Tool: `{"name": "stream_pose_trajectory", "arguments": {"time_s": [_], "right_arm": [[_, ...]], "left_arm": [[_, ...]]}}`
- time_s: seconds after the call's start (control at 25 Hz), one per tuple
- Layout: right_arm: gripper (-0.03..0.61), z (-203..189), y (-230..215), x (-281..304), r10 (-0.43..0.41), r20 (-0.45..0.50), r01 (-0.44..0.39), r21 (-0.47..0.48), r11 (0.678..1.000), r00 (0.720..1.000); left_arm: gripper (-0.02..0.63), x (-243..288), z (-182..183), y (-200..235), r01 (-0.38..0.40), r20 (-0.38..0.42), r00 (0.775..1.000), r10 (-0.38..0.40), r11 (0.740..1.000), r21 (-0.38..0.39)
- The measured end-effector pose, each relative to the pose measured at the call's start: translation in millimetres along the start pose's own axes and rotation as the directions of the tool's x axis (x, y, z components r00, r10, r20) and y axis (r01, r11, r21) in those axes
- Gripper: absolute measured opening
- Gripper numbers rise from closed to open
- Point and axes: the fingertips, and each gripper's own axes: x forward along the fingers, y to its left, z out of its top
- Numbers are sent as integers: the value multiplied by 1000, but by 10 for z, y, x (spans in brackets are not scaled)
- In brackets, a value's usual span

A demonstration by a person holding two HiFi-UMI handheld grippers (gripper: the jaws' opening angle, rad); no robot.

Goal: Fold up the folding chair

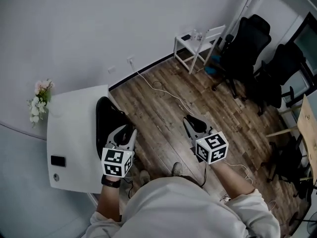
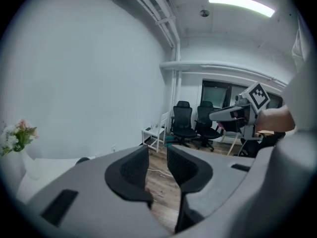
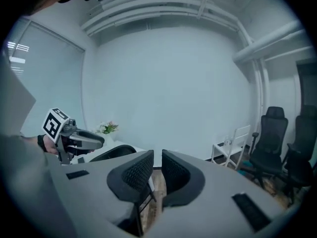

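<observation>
A white slatted chair (image 1: 199, 41) stands open by the far wall; it also shows as the white chair (image 2: 156, 135) and the white chair (image 3: 234, 145) in both gripper views. A black chair (image 1: 106, 120) is pushed against the white desk (image 1: 74, 113) right by my left gripper (image 1: 128, 131). My left gripper (image 2: 157, 160) is held in the air, jaws a narrow gap apart with nothing between them. My right gripper (image 1: 190, 120) hovers over the wood floor; the right gripper (image 3: 157, 165) shows a thin gap between its pads and holds nothing.
Two black office chairs (image 1: 247, 48) stand at the back right beside a wooden table (image 1: 309, 128). A white cable (image 1: 168, 95) trails across the floor. On the desk are a vase of flowers (image 1: 39, 95) and a small black device (image 1: 58, 161).
</observation>
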Motion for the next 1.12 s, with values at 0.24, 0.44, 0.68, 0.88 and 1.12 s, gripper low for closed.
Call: {"name": "stream_pose_trajectory", "arguments": {"time_s": [0.24, 0.44, 0.68, 0.88, 1.12], "right_arm": [[29, -81, -332, -606, -107, 64, 107, -4, 994, 992], [18, -131, -469, -915, -150, 114, 150, 13, 989, 982], [17, -157, -483, -1129, -158, 152, 158, 14, 987, 976], [17, -210, -469, -1220, -153, 162, 151, 23, 988, 975], [17, -246, -482, -1279, -156, 170, 153, 30, 988, 973]], "left_arm": [[39, 173, 146, -450, 39, 36, 999, -39, 999, 12], [8, 253, 235, -663, 63, 60, 996, -64, 998, 12], [8, 303, 241, -872, 89, 53, 995, -90, 996, 29], [8, 305, 227, -986, 100, 52, 994, -101, 995, 30], [8, 254, 202, -1004, 93, 50, 994, -94, 996, 17]]}}
